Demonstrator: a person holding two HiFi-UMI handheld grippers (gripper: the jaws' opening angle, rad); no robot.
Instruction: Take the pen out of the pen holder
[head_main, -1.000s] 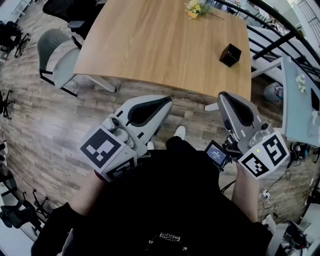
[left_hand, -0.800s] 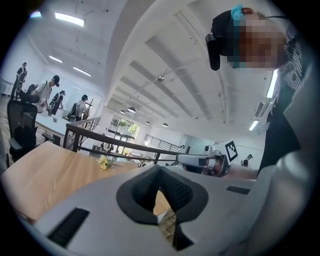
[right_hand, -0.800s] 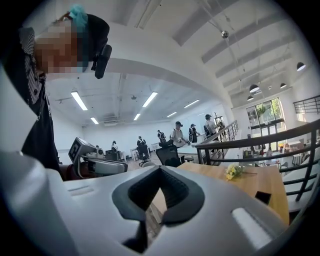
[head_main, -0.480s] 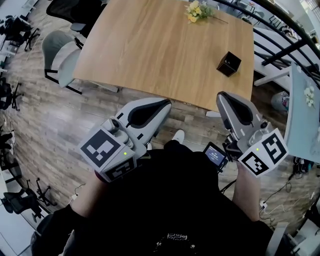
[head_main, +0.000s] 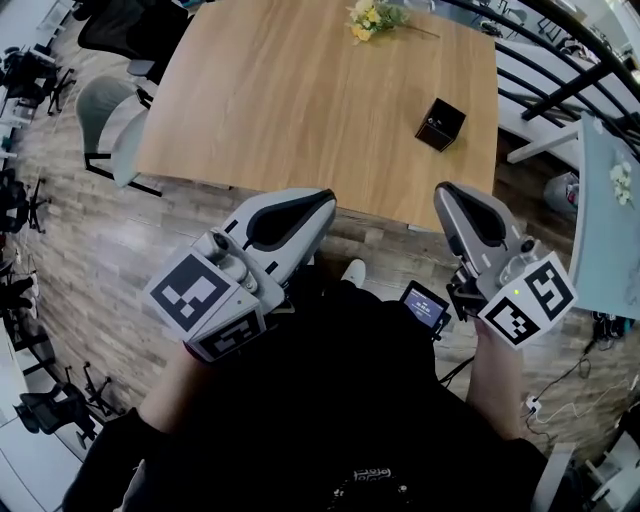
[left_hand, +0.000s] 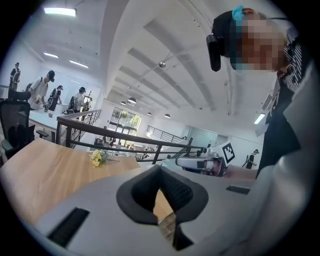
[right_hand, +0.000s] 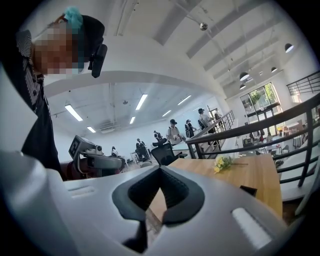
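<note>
Left gripper (head_main: 322, 198): clenched, empty, near table (head_main: 290, 100) edge.
Right gripper (head_main: 447, 192): clenched, empty.
Pen holder (head_main: 440, 124): on table, apart from both.

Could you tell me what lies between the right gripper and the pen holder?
Only bare tabletop separates the right gripper from the pen holder, in head view.

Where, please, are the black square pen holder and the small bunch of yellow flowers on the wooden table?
black square pen holder (head_main: 440, 125), head view: middle of its dark body.
small bunch of yellow flowers (head_main: 364, 19), head view: the yellow blossoms.
</note>
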